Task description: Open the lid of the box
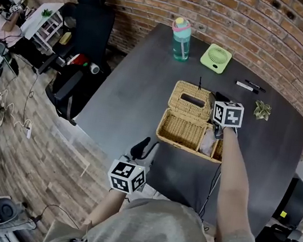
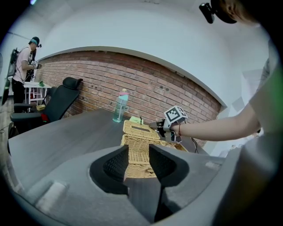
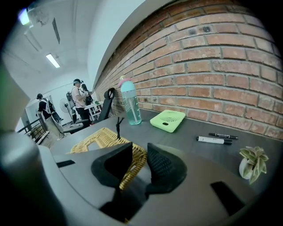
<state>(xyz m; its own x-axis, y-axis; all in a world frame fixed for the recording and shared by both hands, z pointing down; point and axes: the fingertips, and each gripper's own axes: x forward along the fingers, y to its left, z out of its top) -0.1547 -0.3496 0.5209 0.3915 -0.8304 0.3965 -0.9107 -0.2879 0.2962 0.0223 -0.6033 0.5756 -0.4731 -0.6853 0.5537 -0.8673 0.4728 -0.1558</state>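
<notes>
Right gripper [image 3: 139,154] clamped on wicker lid [image 3: 95,137] edge, left gripper [image 2: 138,154] parted, empty

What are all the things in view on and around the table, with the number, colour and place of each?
table: one, dark grey, against the wall
wall: one, red brick, behind the table
wicker box: one, straw yellow, middle of the table, open
lid: one, straw yellow, folded back on the box's wall side
bottle: one, teal with pink cap, far side of the table
fan: one, light green, right of the bottle
markers: two, one white and one black, right of the fan
potted plant: one, green and white, near the markers
chair: one, black, left of the table
other people: at least two, far background
left tool: one, jaws apart, empty
right tool: one, closed on the lid's edge
</notes>
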